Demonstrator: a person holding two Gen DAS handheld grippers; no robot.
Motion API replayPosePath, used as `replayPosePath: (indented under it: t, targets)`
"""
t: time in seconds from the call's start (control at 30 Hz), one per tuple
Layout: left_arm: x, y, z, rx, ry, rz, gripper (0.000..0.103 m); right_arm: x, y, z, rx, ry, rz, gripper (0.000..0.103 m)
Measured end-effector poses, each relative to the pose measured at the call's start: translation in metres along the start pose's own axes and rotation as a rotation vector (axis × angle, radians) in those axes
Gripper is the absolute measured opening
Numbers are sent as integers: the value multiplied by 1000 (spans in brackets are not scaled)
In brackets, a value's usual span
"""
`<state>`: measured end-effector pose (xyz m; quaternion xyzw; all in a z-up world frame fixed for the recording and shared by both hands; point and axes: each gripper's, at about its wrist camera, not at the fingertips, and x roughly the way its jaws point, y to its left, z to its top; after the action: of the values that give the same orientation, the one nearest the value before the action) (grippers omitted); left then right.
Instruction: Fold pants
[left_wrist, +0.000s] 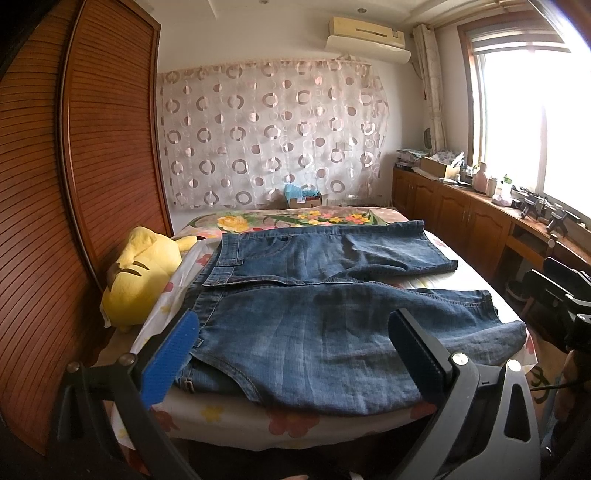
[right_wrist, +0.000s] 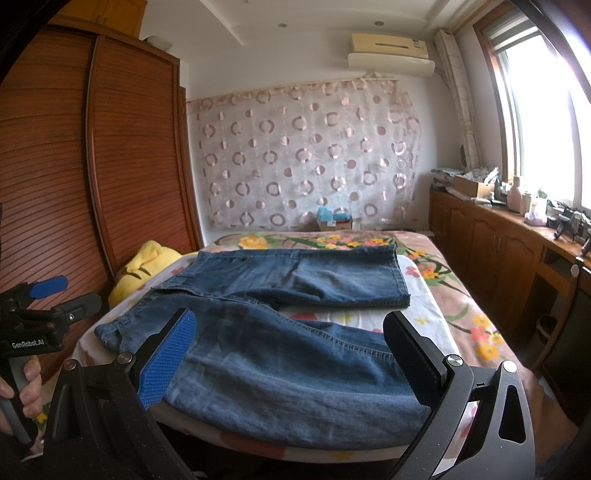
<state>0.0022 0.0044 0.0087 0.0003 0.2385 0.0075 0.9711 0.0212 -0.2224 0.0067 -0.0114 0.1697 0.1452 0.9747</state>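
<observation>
jeans (left_wrist: 314, 325): spread flat on the bed (left_wrist: 303, 421), waistband left, legs right, slightly splayed; nothing folded yet
left gripper (left_wrist: 295, 354): released, wide, hovering near the waist end
right gripper (right_wrist: 291, 358): released, wide, over the near leg
why: likely lining up to fold one leg over the other
obstacles: yellow plush (left_wrist: 144, 273) just beside the waistband; fold path looks free

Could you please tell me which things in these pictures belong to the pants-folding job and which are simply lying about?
Part of the job:
- jeans, spread flat on the bed
- left gripper, open
- right gripper, open

Just lying about:
- yellow plush toy beside the jeans
- cardboard box beyond the bed
- bottles on the window counter
</observation>
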Motion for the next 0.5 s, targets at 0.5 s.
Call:
replayPosePath:
  t: [0.5]
  targets:
    - [-6, -1, 3, -1, -5, 0, 103, 0, -1, 0, 1, -1, 1, 103]
